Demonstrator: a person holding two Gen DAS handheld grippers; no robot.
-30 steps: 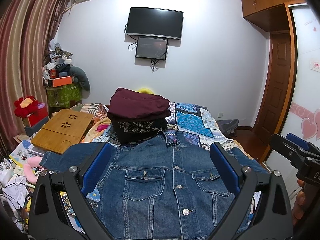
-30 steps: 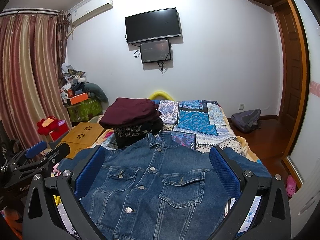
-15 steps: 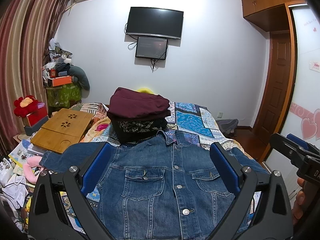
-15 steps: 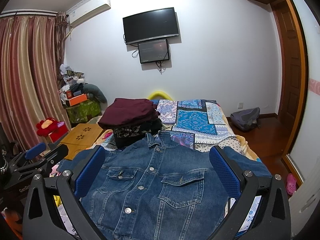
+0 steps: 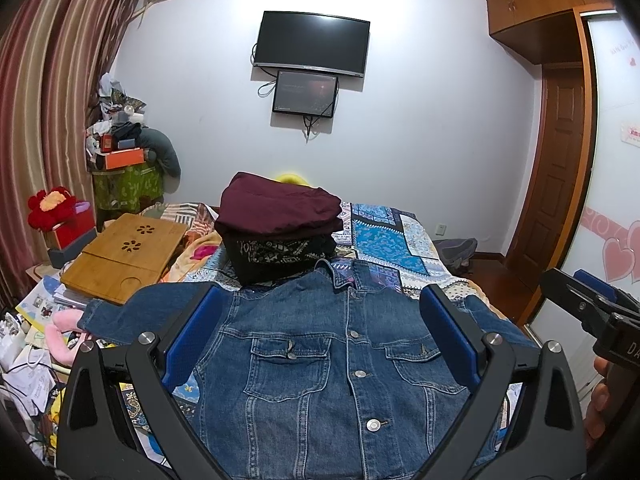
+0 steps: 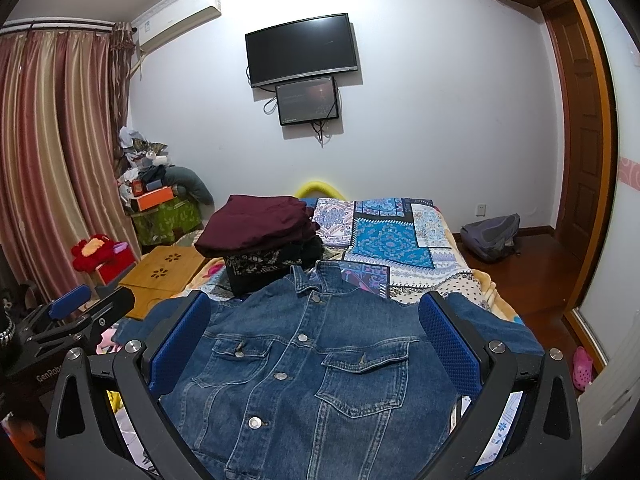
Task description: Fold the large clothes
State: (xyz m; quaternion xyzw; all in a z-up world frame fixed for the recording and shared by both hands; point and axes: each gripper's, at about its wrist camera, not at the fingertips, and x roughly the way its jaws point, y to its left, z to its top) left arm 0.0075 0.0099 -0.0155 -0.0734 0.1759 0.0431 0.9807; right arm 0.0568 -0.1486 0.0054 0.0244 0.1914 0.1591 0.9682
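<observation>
Since the denim jacket (image 5: 320, 368) lies flat, front up, collar at 12 o'clock on the bed (image 5: 394, 240), folding hasn't started. Left gripper (image 5: 320, 344) and right gripper (image 6: 316, 346) hover above it, jaws spread, empty. Next: pinch a sleeve, 9 or 3 o'clock, fold inward. Folded pile (image 5: 278, 228) beyond collar.

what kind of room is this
Most likely a home bedroom: a bed with a patchwork quilt, a wall-mounted TV, curtains, and a built-in wardrobe. A denim jacket lies spread on the bed for folding.
</observation>
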